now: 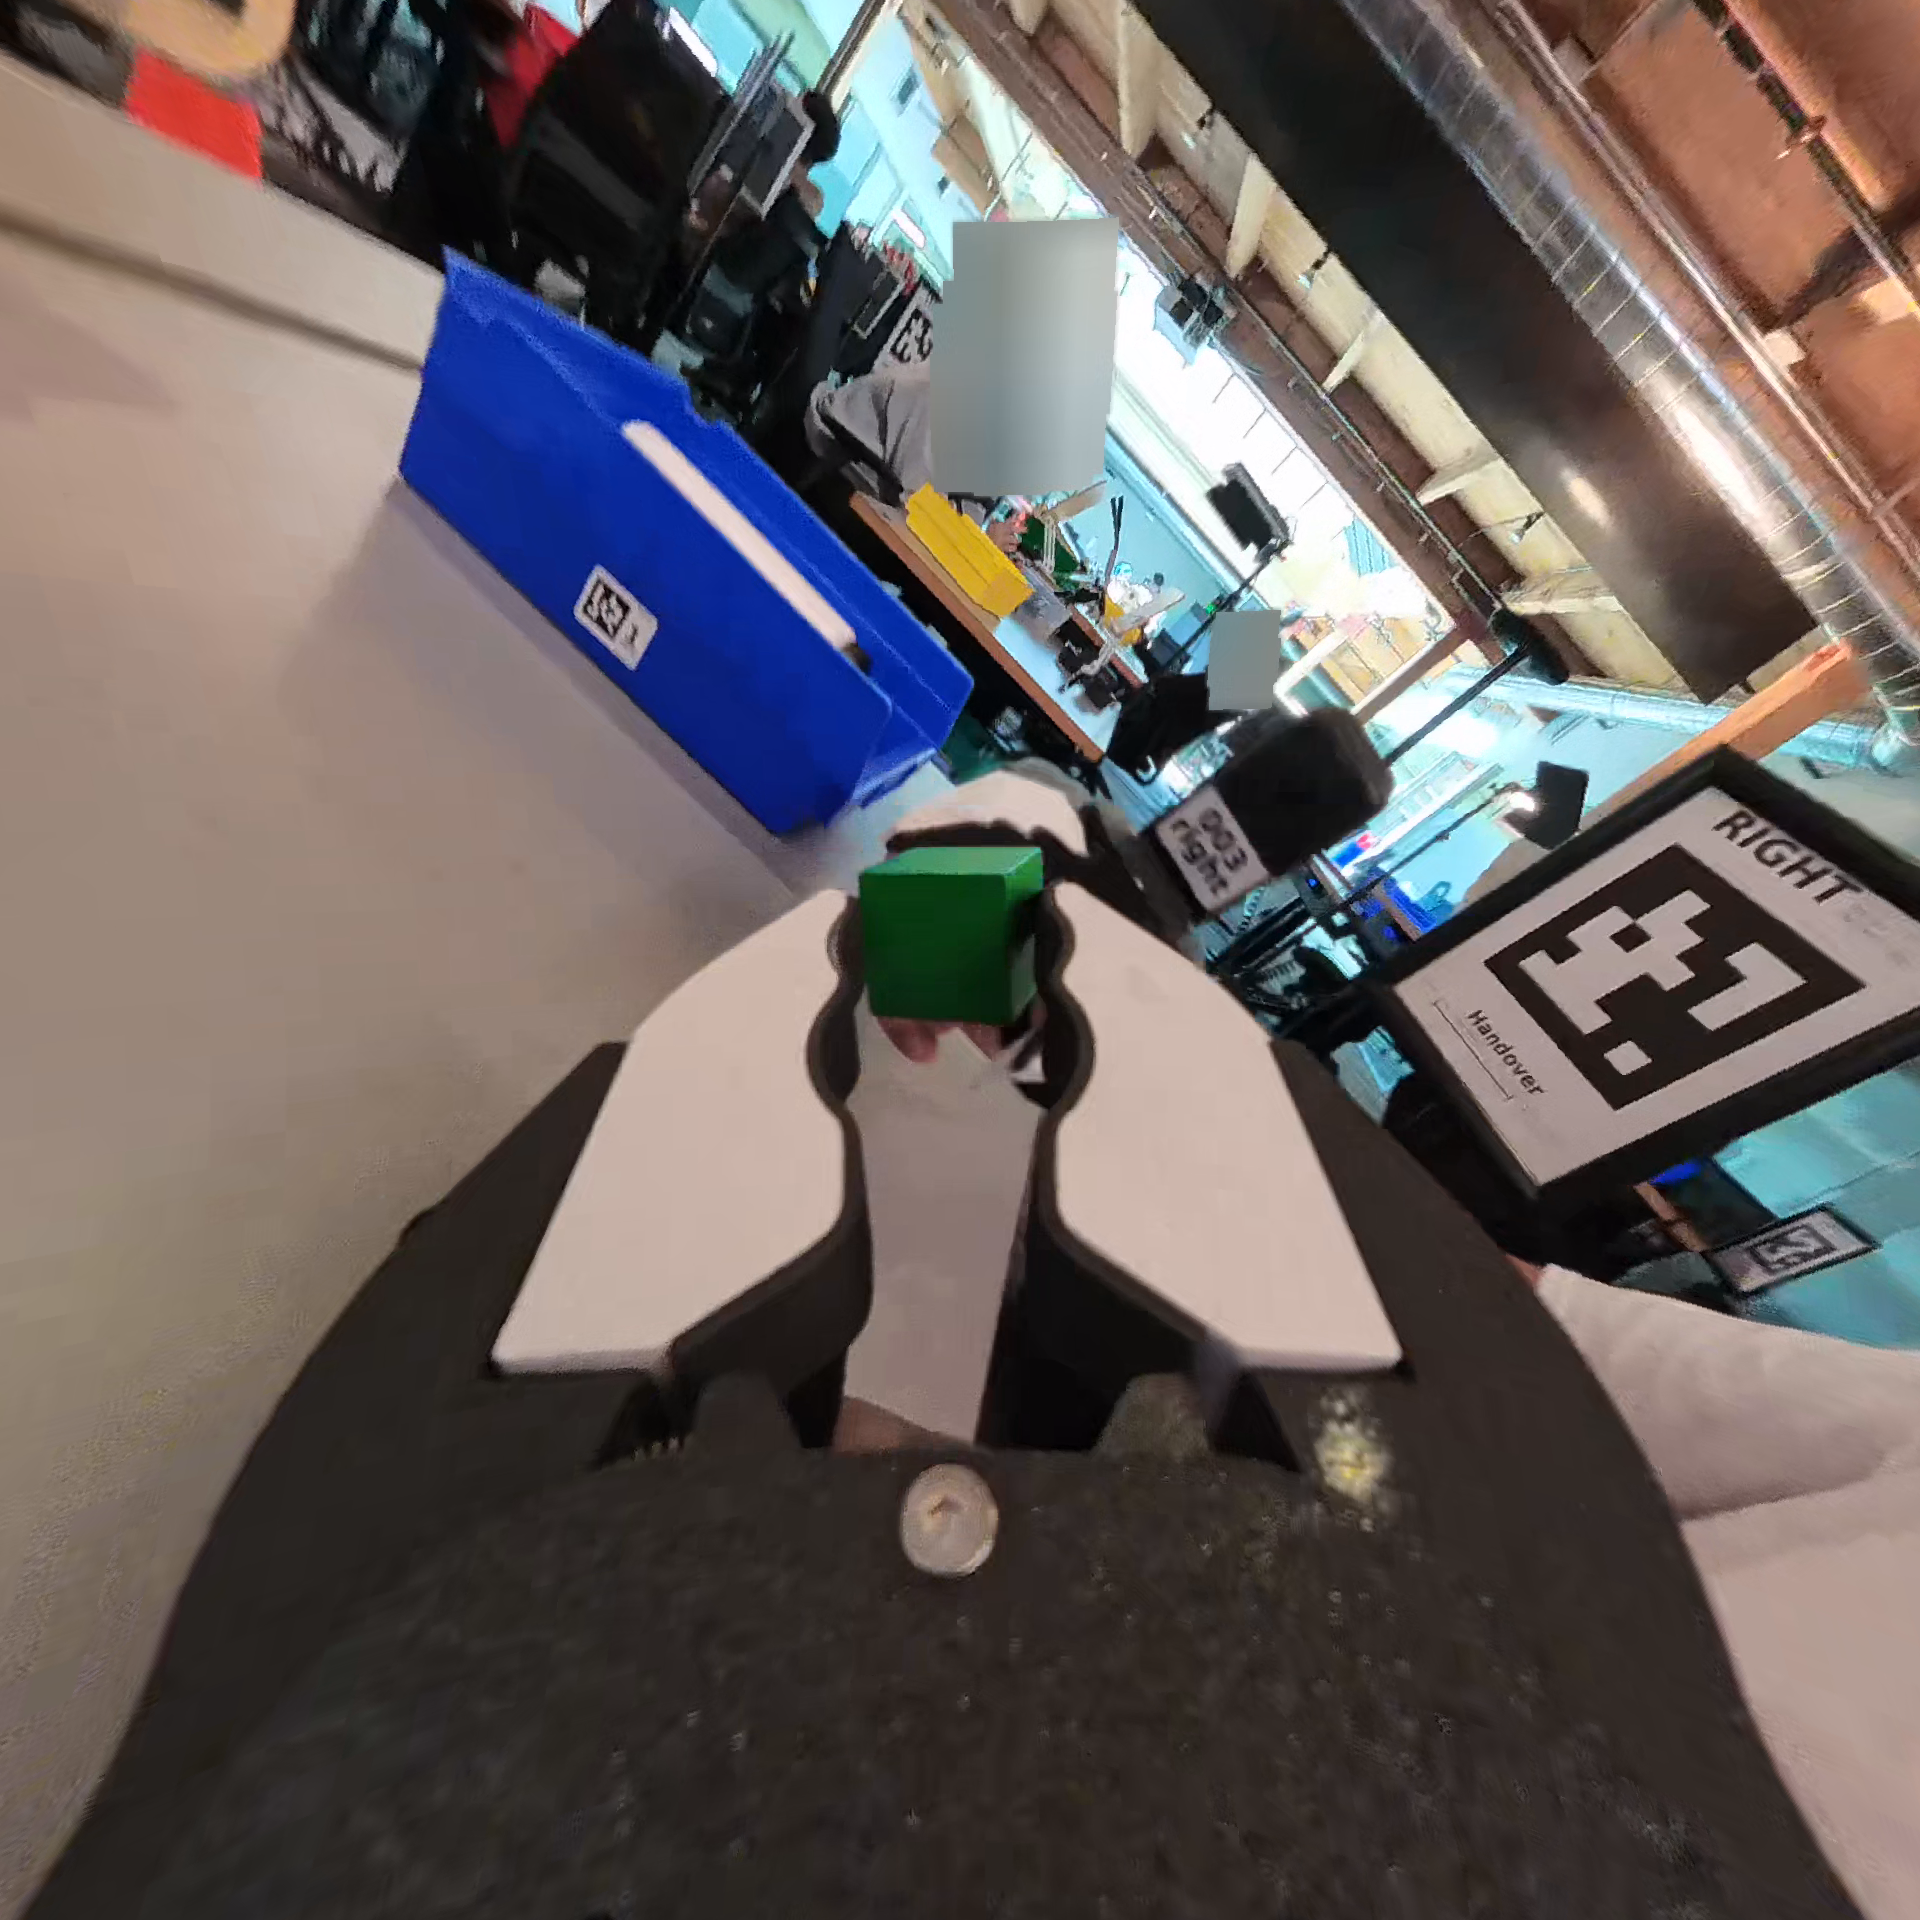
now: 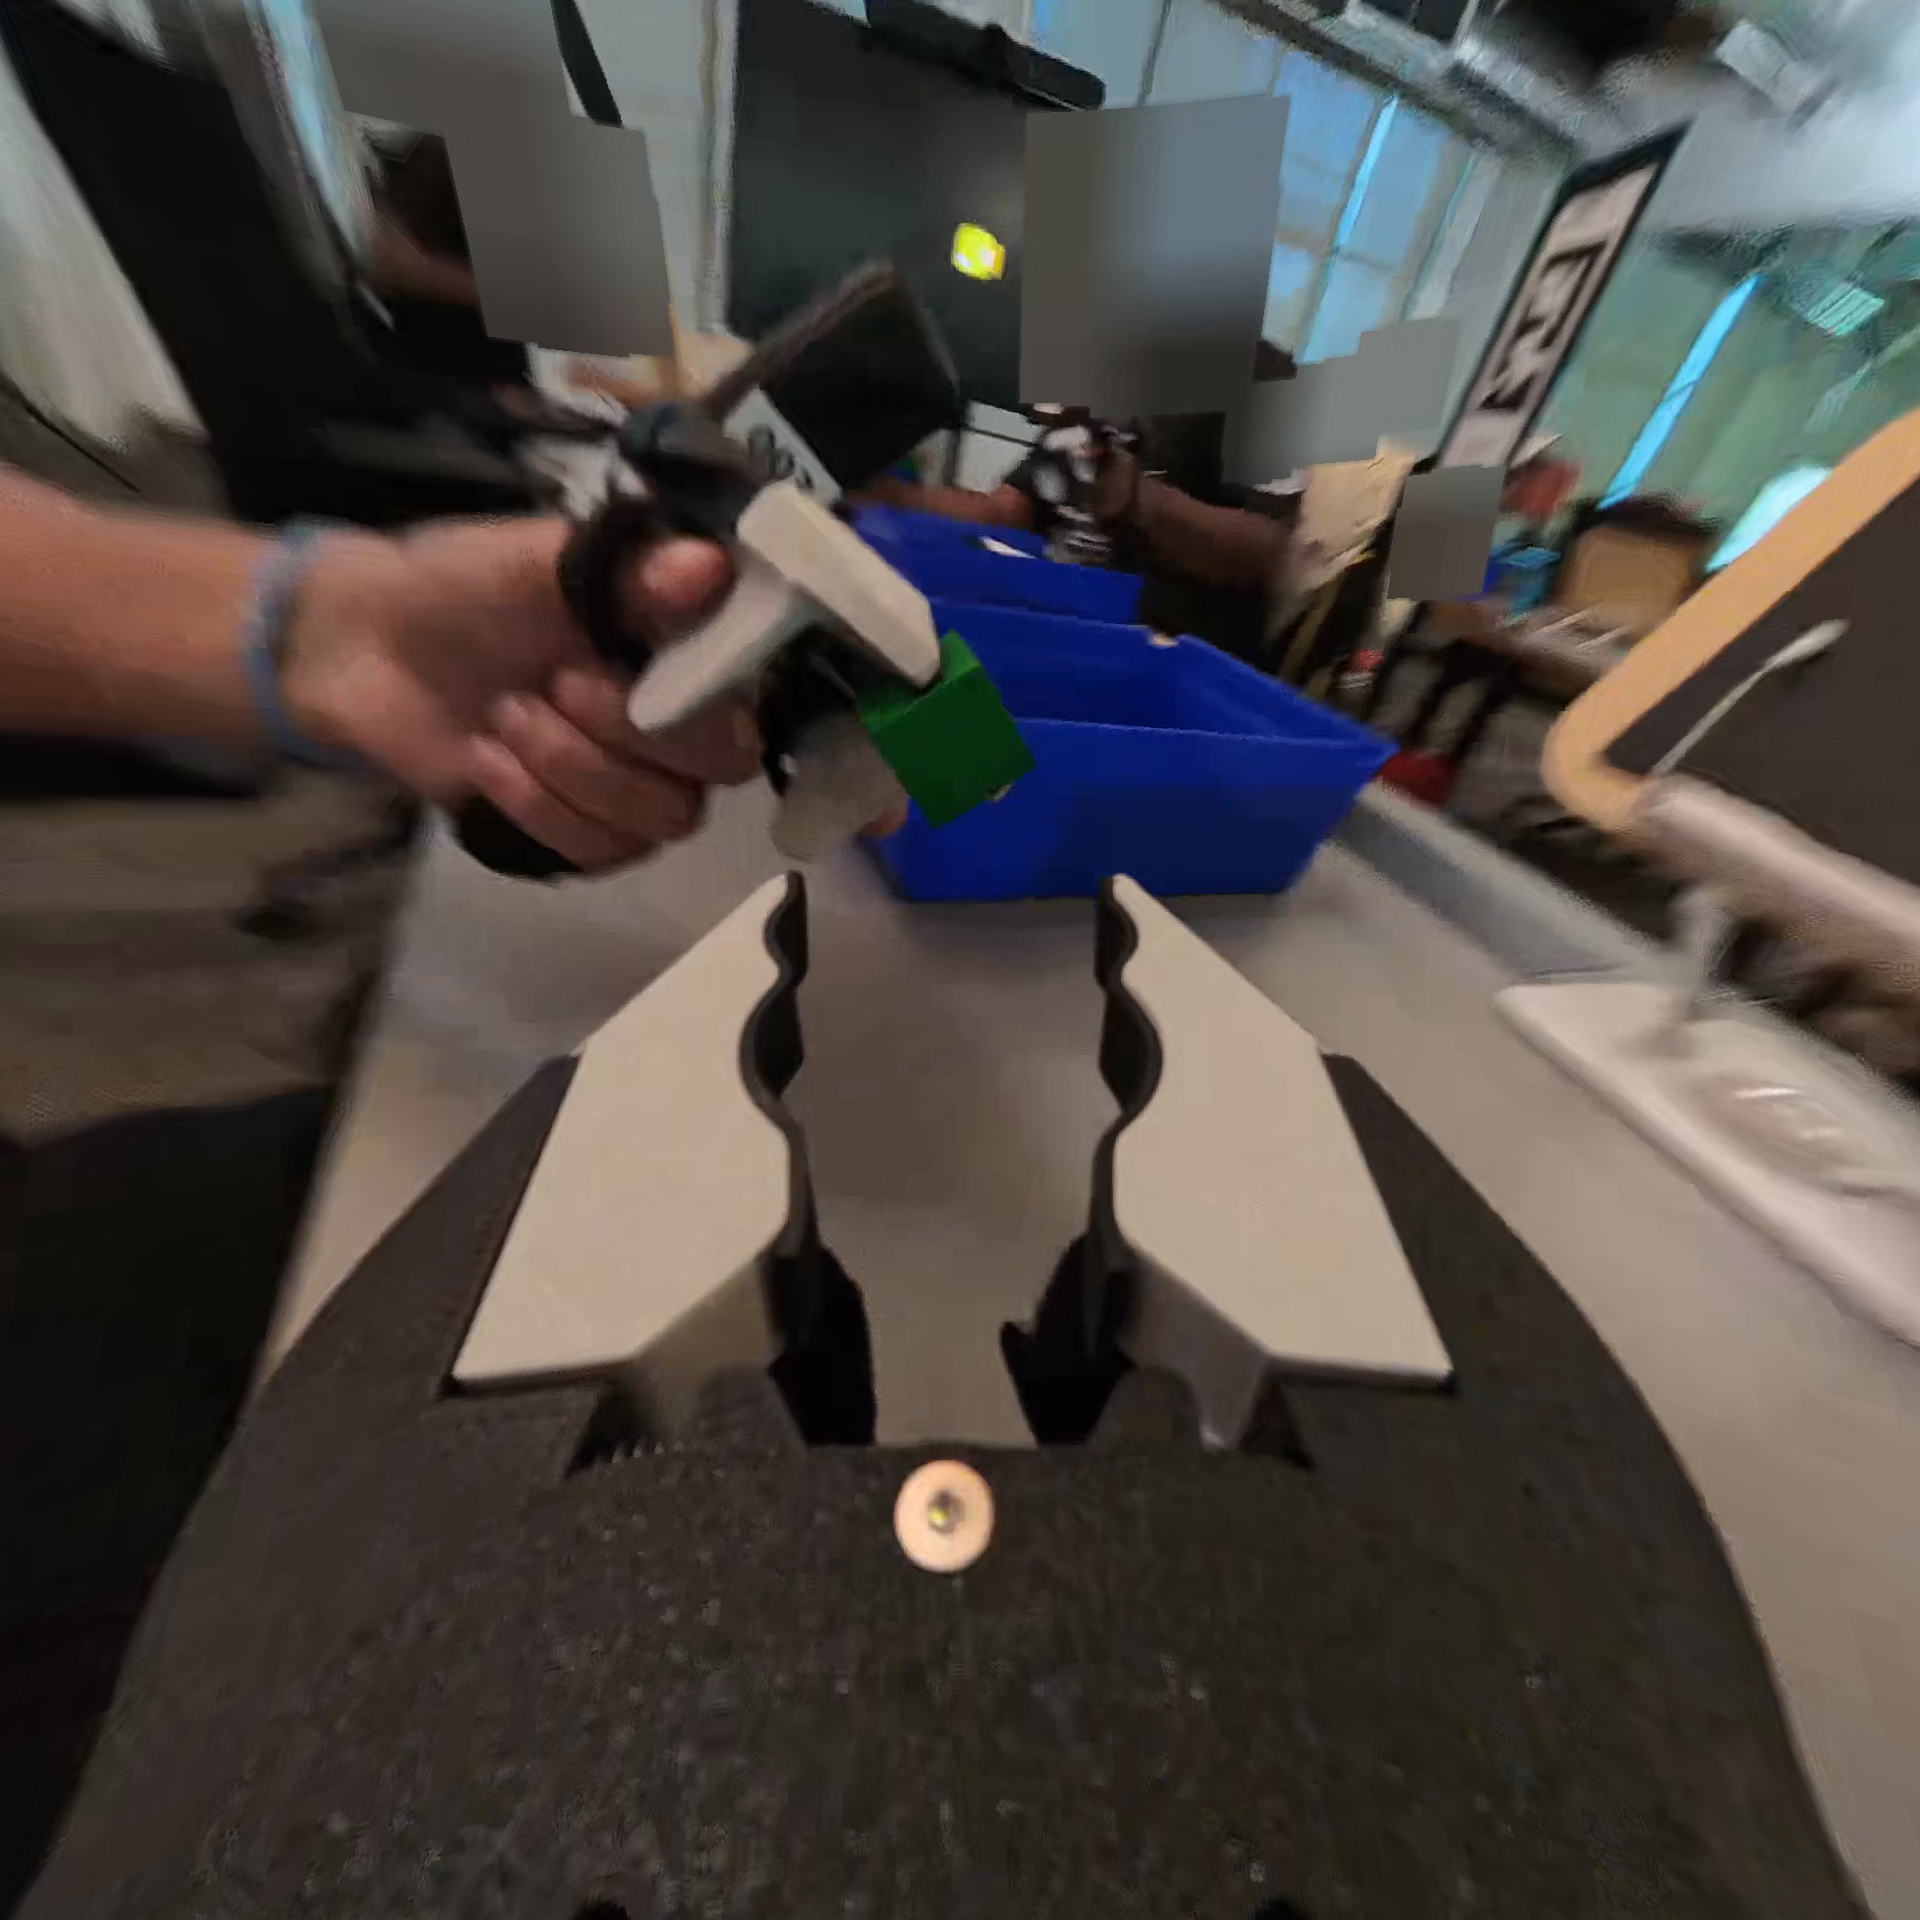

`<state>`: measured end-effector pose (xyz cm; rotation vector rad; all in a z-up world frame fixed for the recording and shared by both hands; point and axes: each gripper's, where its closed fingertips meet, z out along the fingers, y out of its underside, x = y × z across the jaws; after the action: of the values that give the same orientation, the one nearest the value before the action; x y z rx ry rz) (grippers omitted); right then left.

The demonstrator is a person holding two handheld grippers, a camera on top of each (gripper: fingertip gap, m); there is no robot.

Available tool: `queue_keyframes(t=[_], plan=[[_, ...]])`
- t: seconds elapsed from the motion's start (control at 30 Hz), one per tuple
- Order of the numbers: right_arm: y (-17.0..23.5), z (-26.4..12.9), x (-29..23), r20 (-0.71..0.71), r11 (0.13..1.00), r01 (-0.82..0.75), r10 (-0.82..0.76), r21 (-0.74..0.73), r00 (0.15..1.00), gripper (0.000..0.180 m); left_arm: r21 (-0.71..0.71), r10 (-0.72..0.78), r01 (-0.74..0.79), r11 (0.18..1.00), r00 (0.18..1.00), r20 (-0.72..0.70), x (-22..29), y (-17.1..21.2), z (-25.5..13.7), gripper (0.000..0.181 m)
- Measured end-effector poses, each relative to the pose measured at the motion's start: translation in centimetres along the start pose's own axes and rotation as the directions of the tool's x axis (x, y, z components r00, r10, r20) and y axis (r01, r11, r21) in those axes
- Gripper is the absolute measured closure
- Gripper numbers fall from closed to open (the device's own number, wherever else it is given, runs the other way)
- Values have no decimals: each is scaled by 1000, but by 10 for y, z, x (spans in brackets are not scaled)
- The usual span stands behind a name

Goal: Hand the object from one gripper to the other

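My left gripper [image 1: 951, 966] is clamped on the green cube [image 1: 951, 935]; my right gripper [image 2: 951, 914] hangs spread, empty, nearby. I judge the handover not begun: next, straddle the cube.

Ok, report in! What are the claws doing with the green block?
Left claw shut on green block, held up above table. Right claw open, empty, just short of the block. Nothing between them.

Green cube [image 1: 951, 935]; blue bin [image 1: 665, 582]

Lettered marker board [image 1: 1662, 977], gripper tag [image 1: 1210, 857] and blue bin's [image 1: 727, 582] coded sticker [image 1: 613, 615].
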<state>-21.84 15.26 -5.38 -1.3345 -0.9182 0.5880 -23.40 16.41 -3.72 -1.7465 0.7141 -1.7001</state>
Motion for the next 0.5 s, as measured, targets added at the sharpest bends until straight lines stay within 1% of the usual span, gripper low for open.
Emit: queue_keyframes(t=[0.03,0.07,0.13,0.23,0.27,0.3,0.33,0.4,0.5], plan=[[2,2,1,-69,995,95,-95,-11,993,125,-28,-15,15,1000,1000,8,-1,5,2,150],[1,3,-1,-116,988,154,-155,-13,981,125,-59,-19,21,998,1000,25,-3,10,3,150],[1,7,-9,-121,969,247,-248,-28,961,126,-116,-12,19,993,998,60,-6,20,6,150],[6,11,-14,-118,941,331,-338,-75,934,127,-153,-36,44,987,998,52,-5,30,10,151],[7,12,-16,-114,930,358,-365,-84,924,137,-160,-41,49,986,998,50,-5,32,12,151],[7,11,-14,-139,918,384,-395,-98,908,151,-173,-42,49,984,998,47,-5,35,14,150],[10,10,-14,-131,905,407,-421,-119,898,151,-184,-36,45,982,998,52,-7,38,14,150],[17,11,-13,-88,896,410,-428,-169,900,152,-203,12,6,979,997,83,-12,41,15,150],[27,10,-6,-98,860,442,-478,-255,873,152,-232,181,-139,963,969,170,-23,41,14,150]])
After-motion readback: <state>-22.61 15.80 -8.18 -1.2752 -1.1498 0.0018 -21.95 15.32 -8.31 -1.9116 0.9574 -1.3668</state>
